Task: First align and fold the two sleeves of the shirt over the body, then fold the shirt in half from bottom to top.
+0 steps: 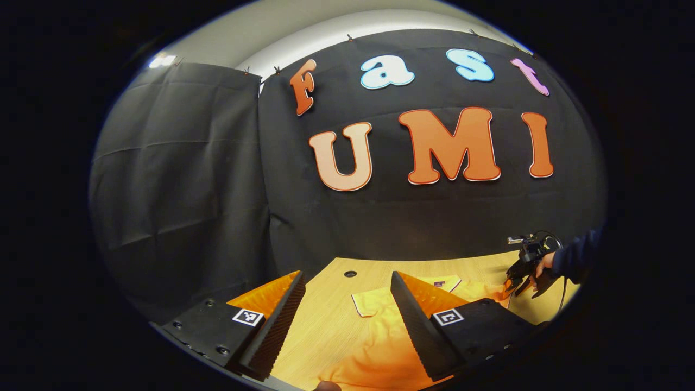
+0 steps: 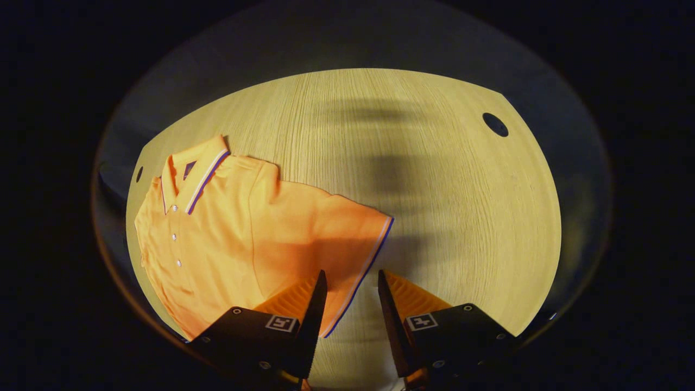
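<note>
I see both grippers open and empty. My right gripper (image 2: 352, 282) straddles the orange polo shirt's (image 2: 228, 233) sleeve hem (image 2: 362, 271) above the wooden table (image 2: 434, 190); my left gripper (image 1: 347, 282) hovers over the shirt.

The left gripper (image 1: 347, 304) has its jaws wide apart at the bottom of the left gripper view, holding nothing. At the right edge of that view a hand (image 1: 544, 264) in a dark sleeve (image 1: 575, 260) holds the right gripper (image 1: 518, 285); there its jaws are too small to judge. In the right gripper view its jaws stand apart at the bottom centre.
</note>
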`<action>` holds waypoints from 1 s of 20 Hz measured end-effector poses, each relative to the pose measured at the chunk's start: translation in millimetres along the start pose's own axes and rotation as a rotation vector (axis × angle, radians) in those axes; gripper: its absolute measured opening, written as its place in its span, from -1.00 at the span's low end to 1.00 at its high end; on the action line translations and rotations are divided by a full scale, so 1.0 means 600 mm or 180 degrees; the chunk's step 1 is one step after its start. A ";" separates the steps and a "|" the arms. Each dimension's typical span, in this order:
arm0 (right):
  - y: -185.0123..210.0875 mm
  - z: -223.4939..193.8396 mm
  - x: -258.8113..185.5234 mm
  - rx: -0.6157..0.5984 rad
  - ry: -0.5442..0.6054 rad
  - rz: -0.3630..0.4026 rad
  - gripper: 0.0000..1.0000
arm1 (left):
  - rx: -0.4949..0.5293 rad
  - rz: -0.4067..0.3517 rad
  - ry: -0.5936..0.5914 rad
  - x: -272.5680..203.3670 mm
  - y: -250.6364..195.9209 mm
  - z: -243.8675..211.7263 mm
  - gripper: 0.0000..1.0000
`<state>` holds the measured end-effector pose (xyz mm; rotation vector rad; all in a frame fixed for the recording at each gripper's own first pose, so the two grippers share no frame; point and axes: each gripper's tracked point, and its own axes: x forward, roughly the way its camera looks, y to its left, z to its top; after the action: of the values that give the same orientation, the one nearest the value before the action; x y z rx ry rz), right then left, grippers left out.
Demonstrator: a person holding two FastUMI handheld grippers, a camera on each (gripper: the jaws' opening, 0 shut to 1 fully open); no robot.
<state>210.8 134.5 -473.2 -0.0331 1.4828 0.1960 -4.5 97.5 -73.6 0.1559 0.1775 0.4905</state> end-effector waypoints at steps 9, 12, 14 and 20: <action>0.023 0.020 -0.010 0.0194 0.0000 0.0297 -0.92 | -0.0080 0.0036 0.0058 -0.002 0.001 -0.008 0.94; 0.060 0.052 -0.045 0.0303 -0.0163 0.0618 -0.92 | -0.0115 0.0040 0.0112 -0.001 0.001 -0.014 0.95; 0.078 0.067 -0.070 0.0262 -0.0244 0.0714 -0.92 | -0.0119 0.0044 0.0122 0.000 0.001 -0.015 0.94; 0.176 0.080 -0.120 0.0052 -0.0261 0.1074 -0.92 | -0.0147 0.0146 0.0203 0.002 0.013 -0.025 0.94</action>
<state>236.6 237.2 -386.8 0.2373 1.4008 0.4526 -10.0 106.3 -87.0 0.0994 0.2251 0.5450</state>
